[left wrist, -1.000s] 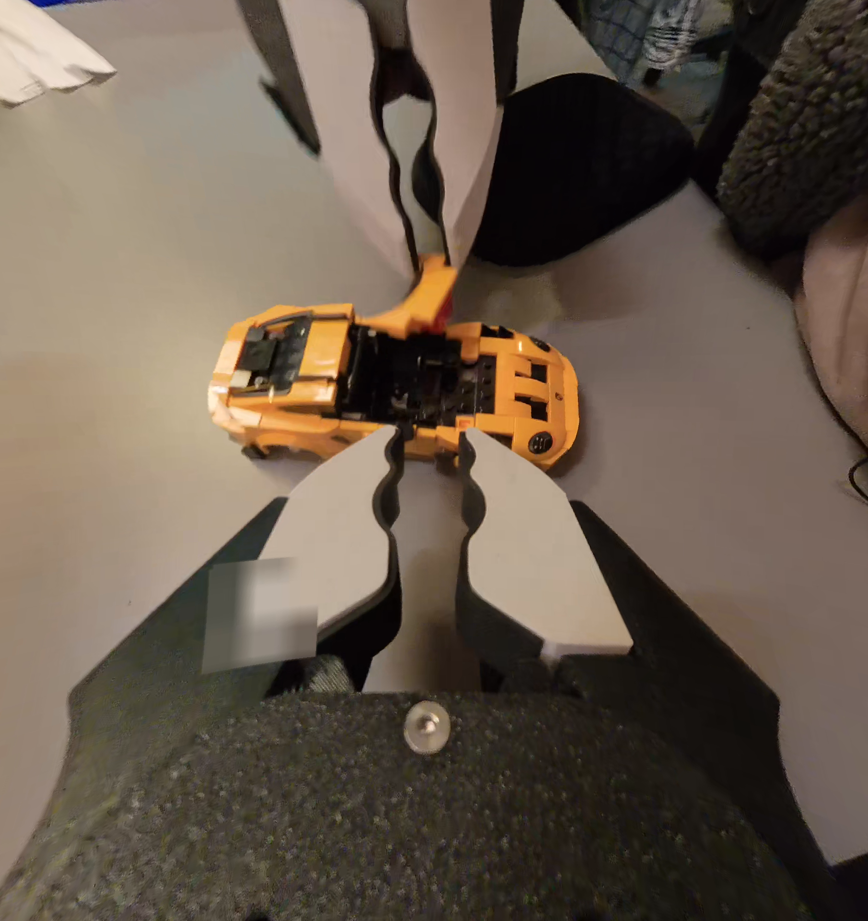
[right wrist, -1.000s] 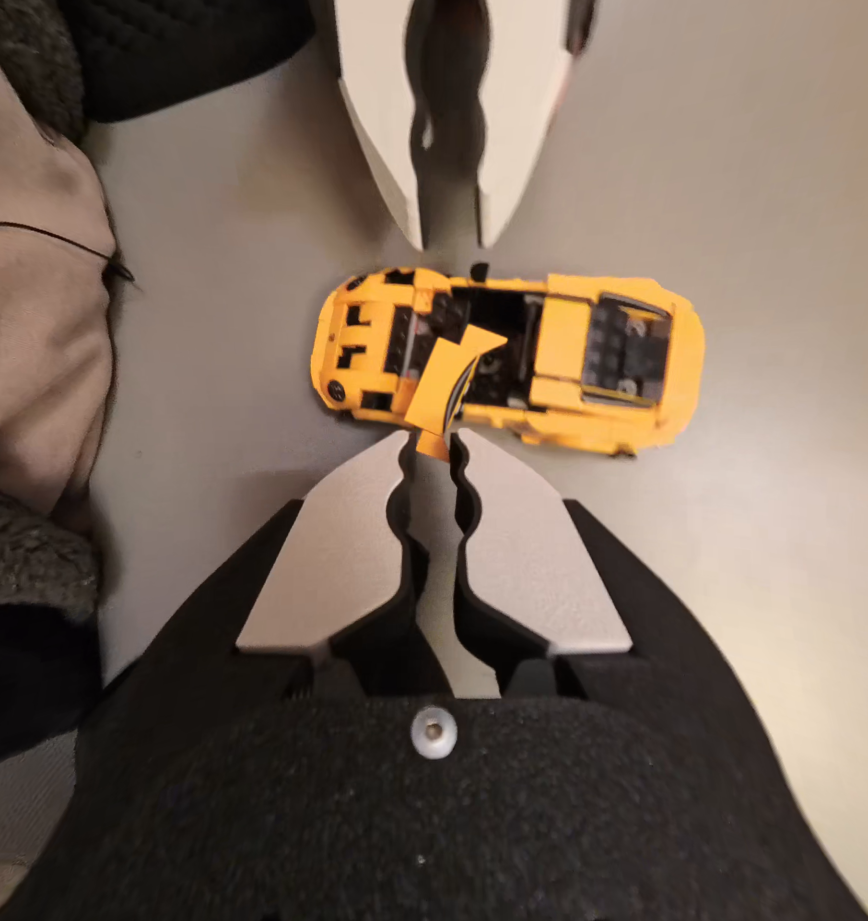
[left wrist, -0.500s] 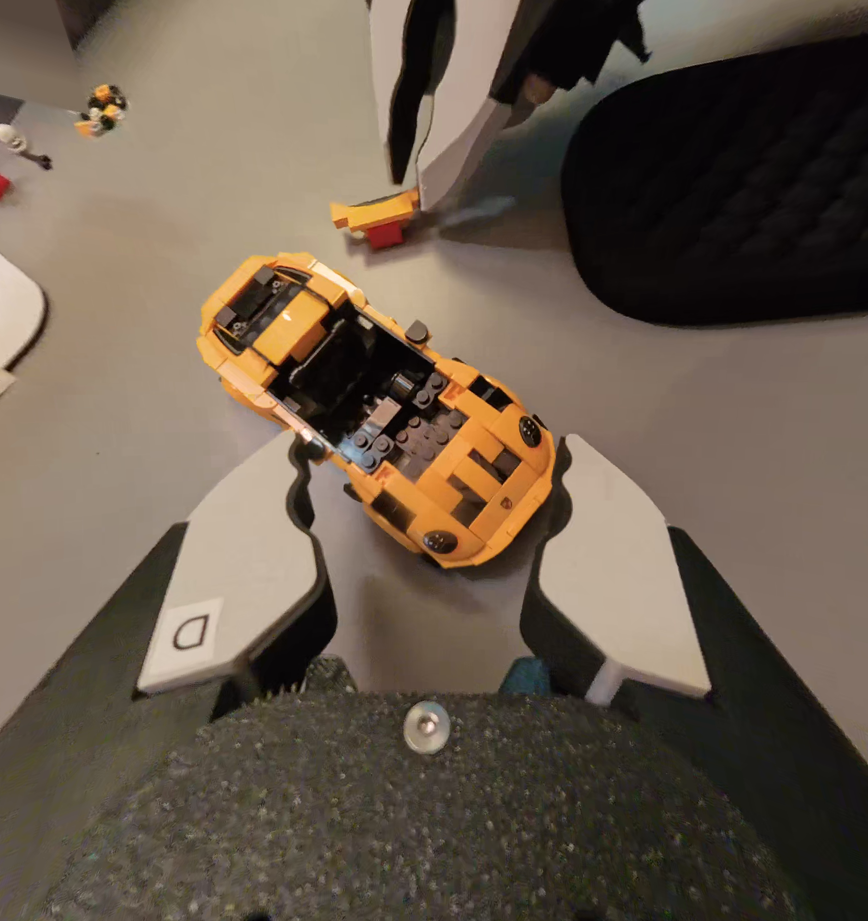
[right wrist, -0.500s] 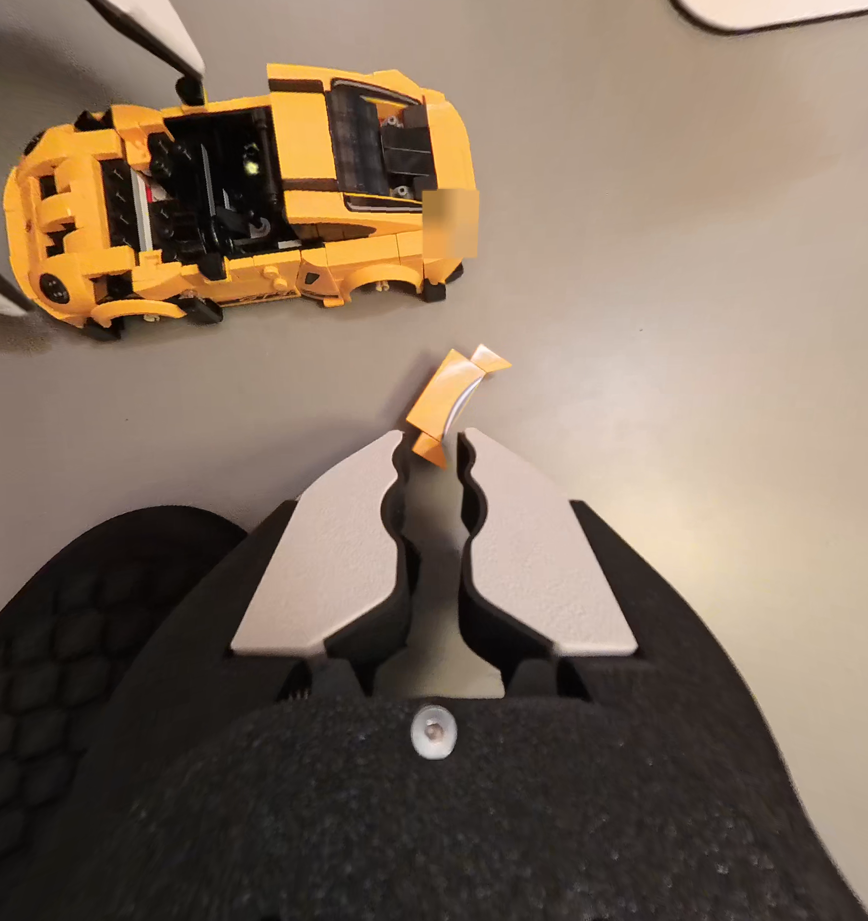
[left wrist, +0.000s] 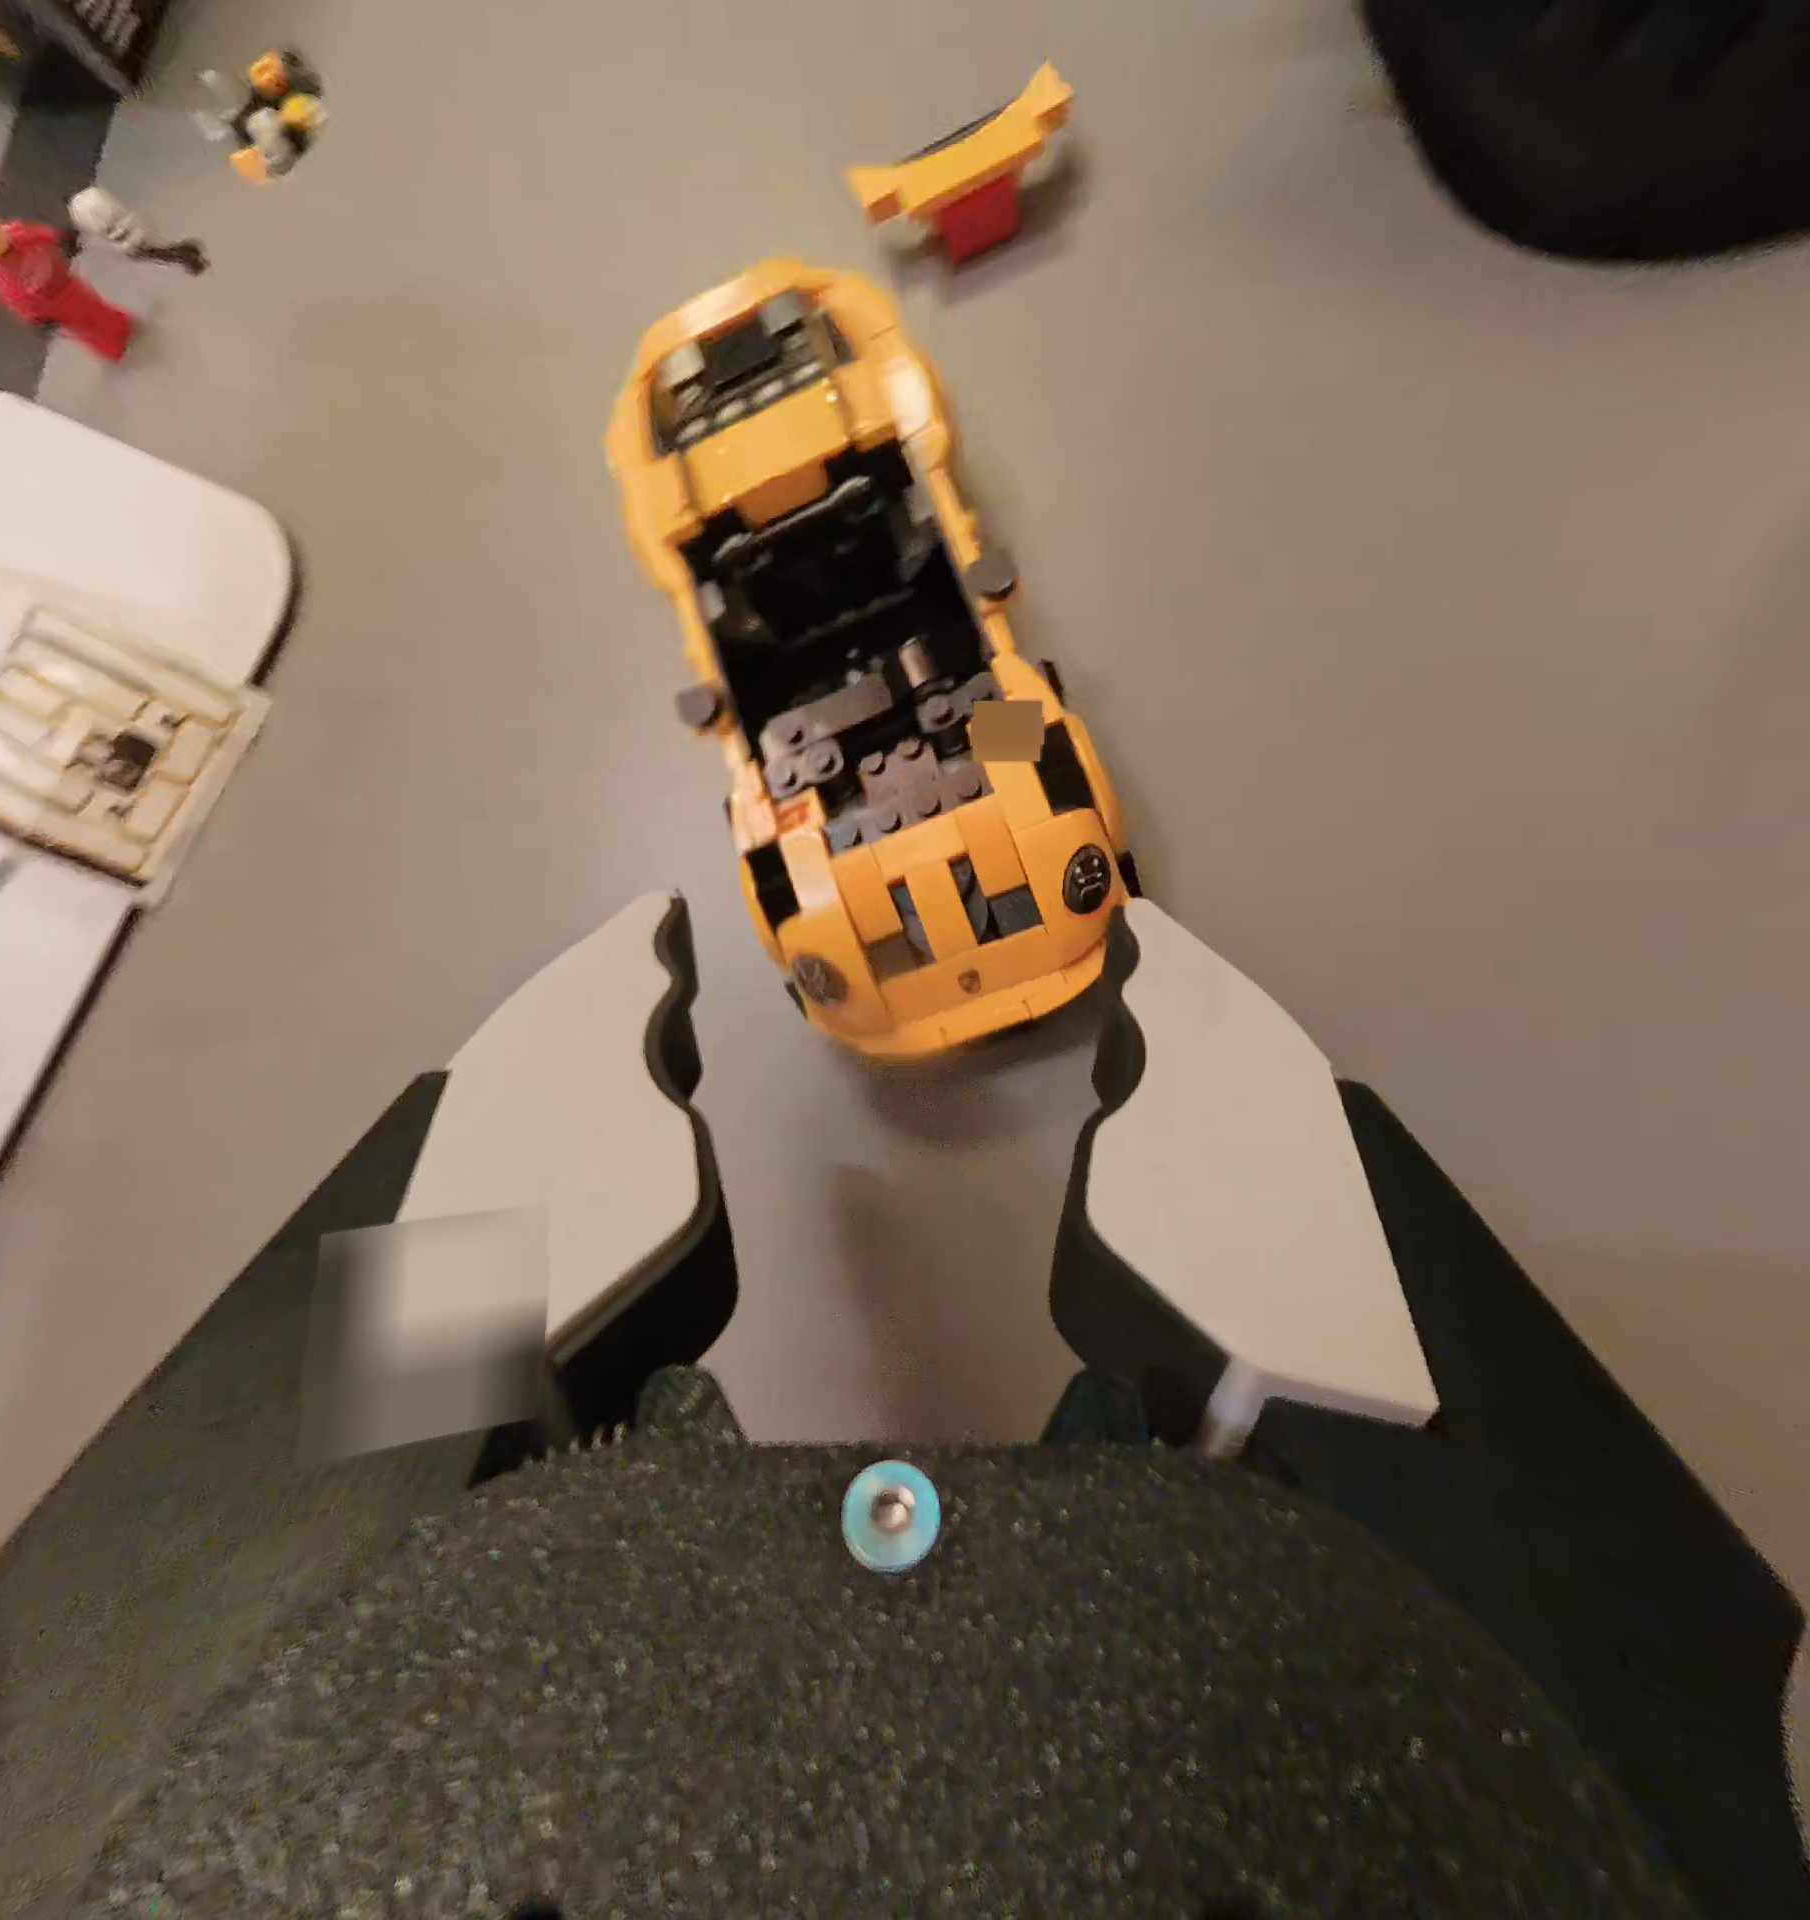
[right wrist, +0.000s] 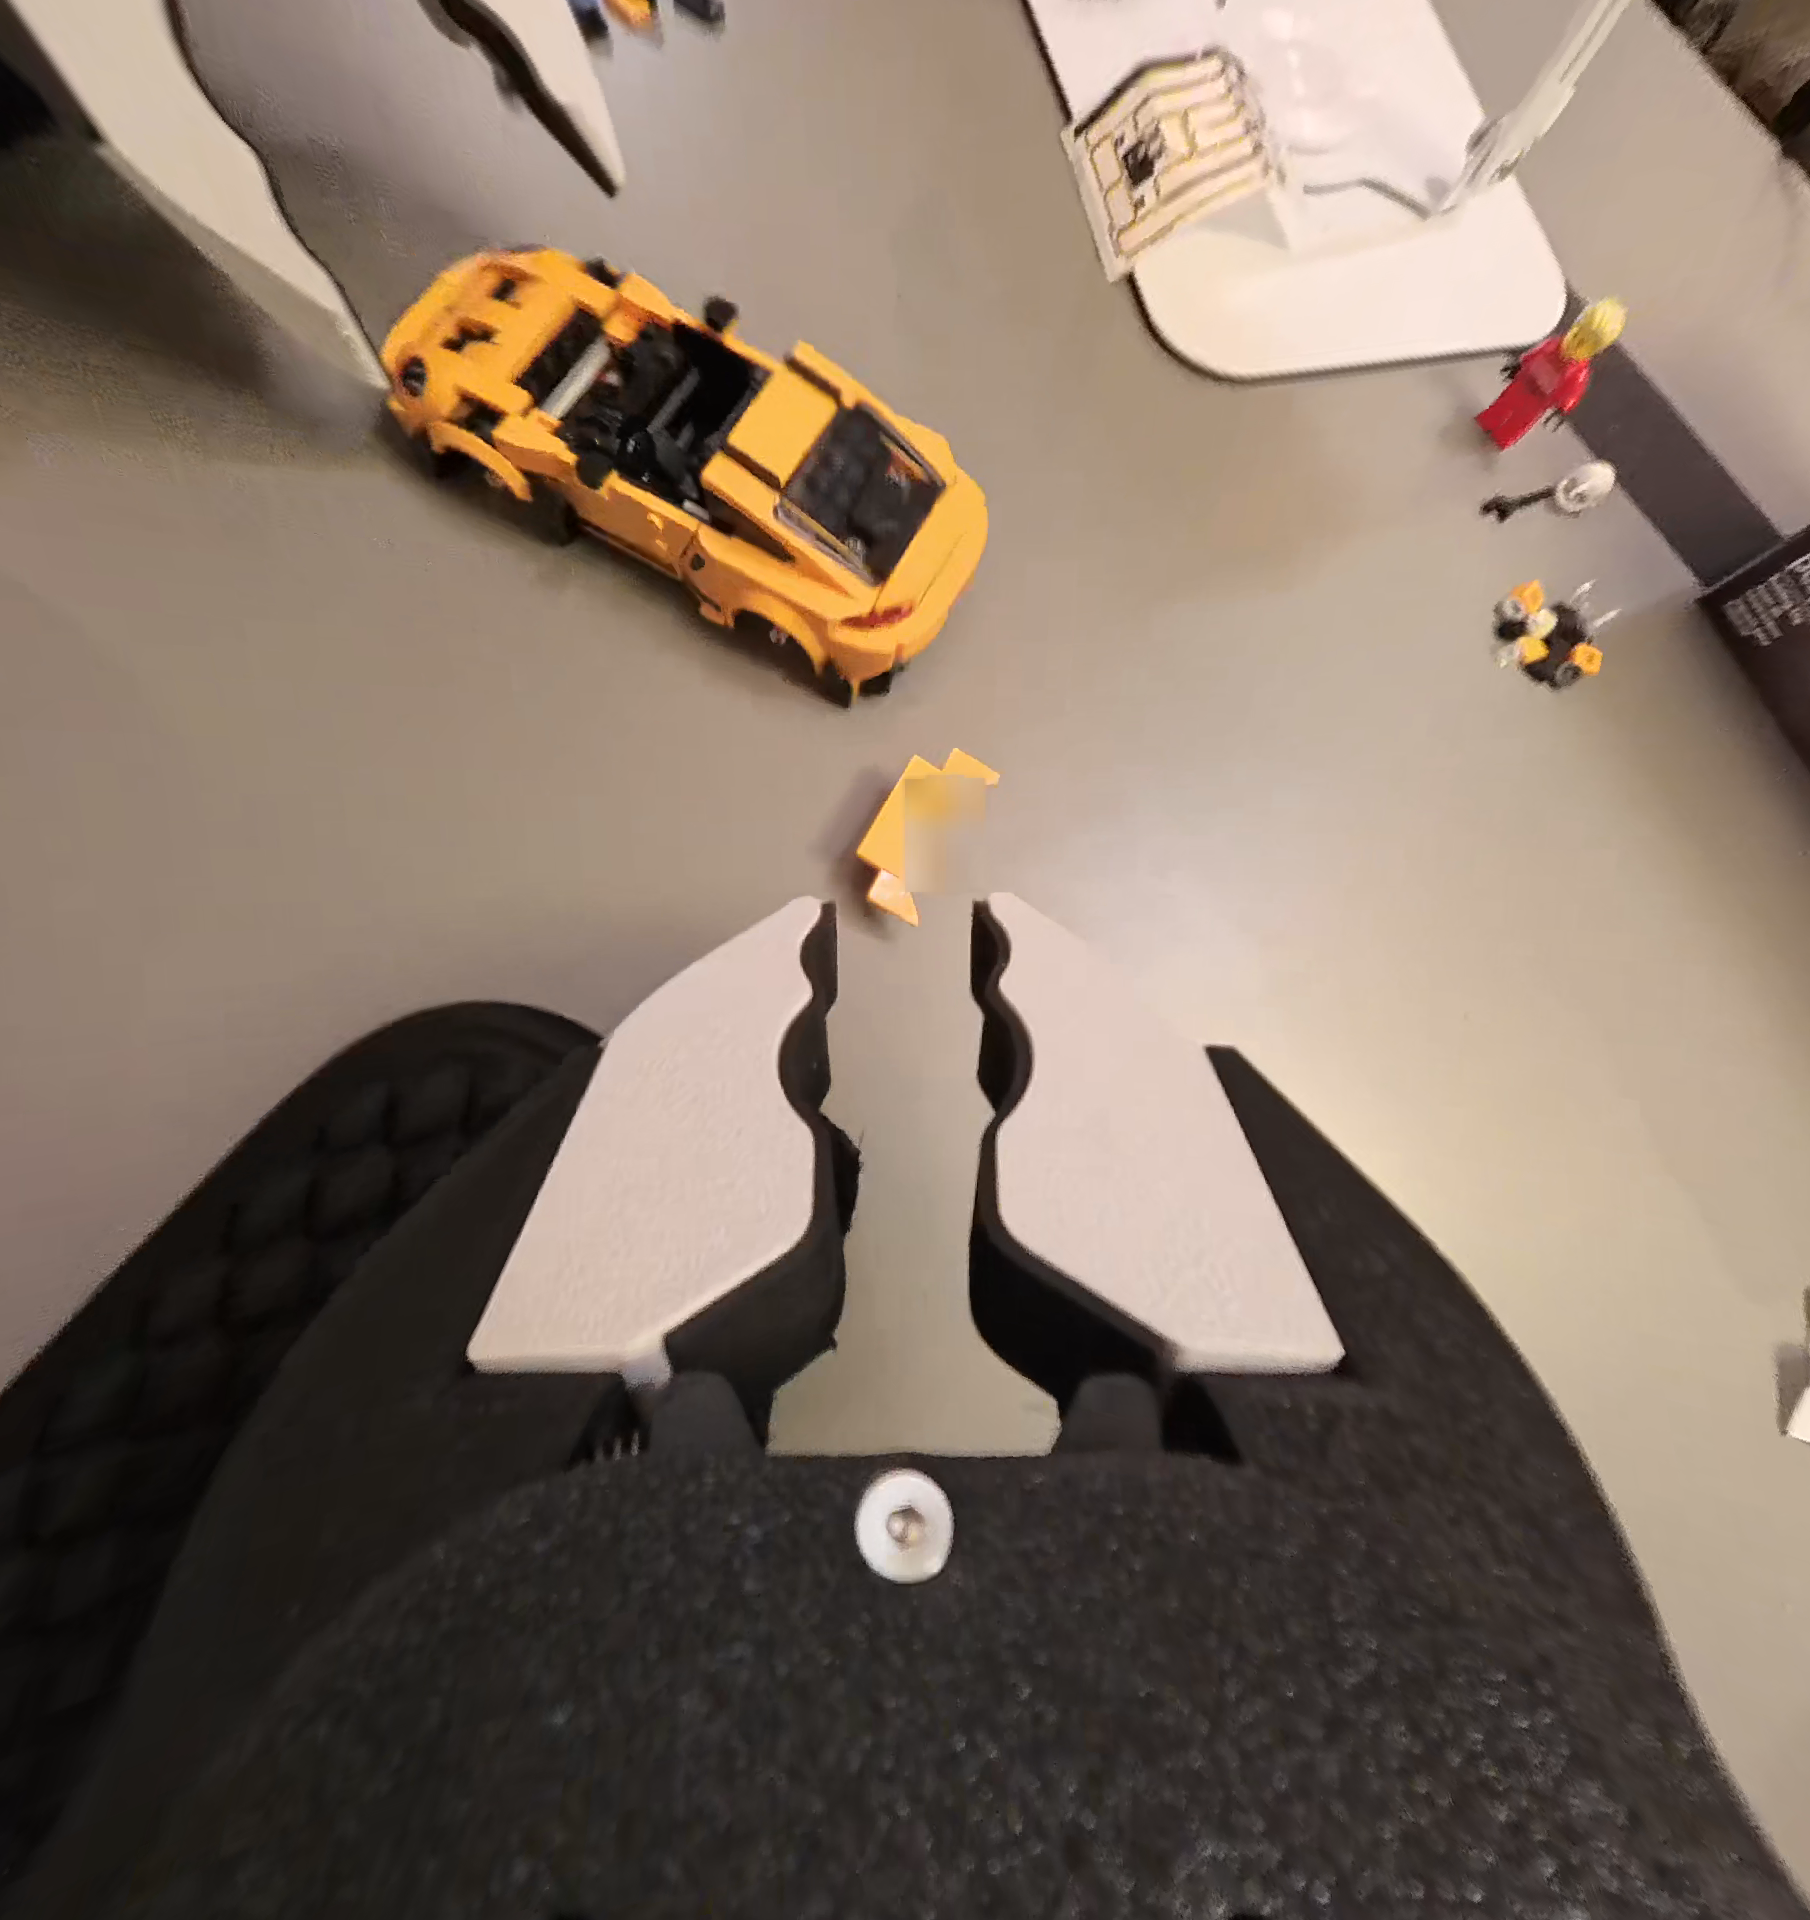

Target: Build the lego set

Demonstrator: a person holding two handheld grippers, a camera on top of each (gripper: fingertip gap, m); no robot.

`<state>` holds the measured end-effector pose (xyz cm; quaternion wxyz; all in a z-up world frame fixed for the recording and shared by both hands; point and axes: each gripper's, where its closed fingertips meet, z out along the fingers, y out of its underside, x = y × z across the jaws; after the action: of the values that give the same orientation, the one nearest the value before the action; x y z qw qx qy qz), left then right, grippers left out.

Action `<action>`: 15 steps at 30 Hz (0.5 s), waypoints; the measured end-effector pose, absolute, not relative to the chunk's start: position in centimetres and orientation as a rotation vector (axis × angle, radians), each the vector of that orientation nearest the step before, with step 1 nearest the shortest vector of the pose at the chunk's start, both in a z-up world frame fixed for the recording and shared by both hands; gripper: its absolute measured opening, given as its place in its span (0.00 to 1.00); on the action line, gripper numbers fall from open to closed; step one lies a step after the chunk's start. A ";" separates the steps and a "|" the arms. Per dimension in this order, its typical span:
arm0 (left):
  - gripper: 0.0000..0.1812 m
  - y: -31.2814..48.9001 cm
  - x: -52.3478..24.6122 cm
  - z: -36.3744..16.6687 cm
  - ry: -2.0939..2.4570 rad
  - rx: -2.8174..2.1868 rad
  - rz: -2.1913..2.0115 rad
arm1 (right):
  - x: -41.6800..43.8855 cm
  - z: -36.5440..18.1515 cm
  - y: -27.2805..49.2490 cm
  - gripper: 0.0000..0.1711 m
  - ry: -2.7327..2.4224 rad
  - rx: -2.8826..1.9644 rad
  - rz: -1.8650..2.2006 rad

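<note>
The orange Lego car [left wrist: 859,665] stands on the grey table with its cabin open and black inside. My left gripper [left wrist: 901,914] is open, with the car's nose between its fingertips; the right fingertip is close to the front corner. In the right wrist view the car [right wrist: 672,468] lies at the upper left, with the left gripper's fingers [right wrist: 257,187] at its nose. A loose orange piece on a red brick [left wrist: 968,166] lies on the table beyond the car. My right gripper [right wrist: 901,909] is slightly open and empty, just behind this piece [right wrist: 901,821].
A white tray with a printed sheet [left wrist: 101,623] lies left of the car, also seen in the right wrist view [right wrist: 1348,260]. A red minifigure [right wrist: 1545,374], a white part [right wrist: 1581,488] and a small orange-black part pile [right wrist: 1545,634] lie near a black box [right wrist: 1805,623]. A black pad [left wrist: 1659,125] lies at the table's edge. Left tips and right tips are each some 30 cm from the red minifigure [right wrist: 1545,374]. The left camera catches it too, in the left wrist view [left wrist: 29,257].
The right gripper carried the orange piece off the car, set it on the table and let go. The left gripper opened wide and came round to the car's nose.
</note>
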<state>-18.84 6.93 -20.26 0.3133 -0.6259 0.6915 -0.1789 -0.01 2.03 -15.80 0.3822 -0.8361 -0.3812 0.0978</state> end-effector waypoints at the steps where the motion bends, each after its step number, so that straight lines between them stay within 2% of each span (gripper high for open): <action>1: 0.39 7.7 -19.4 -20.1 1.822 -1.651 -0.455 | -0.4 -15.3 2.3 0.15 -0.961 -2.116 0.252; 4: 0.39 8.3 -19.9 -18.2 1.754 -1.612 -0.600 | -2.7 -13.1 4.0 0.15 -0.948 -2.018 0.247; 7: 0.33 11.2 -20.3 -14.3 1.486 -1.604 -0.782 | -6.1 -10.2 7.1 0.16 -1.025 -1.887 0.141; 10: 0.28 18.4 -22.6 -8.7 1.104 -1.552 -0.739 | -11.0 -7.2 10.7 0.17 -1.144 -1.747 0.059; 15: 0.30 28.1 -27.6 -2.5 0.715 -1.553 -0.684 | -15.9 -3.4 19.2 0.18 -1.231 -1.544 -0.176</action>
<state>-27.63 28.08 -2.52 0.6053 -0.6714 0.3089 -0.2957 -15.95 19.21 -3.36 0.5477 -0.6517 -0.5194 -0.0741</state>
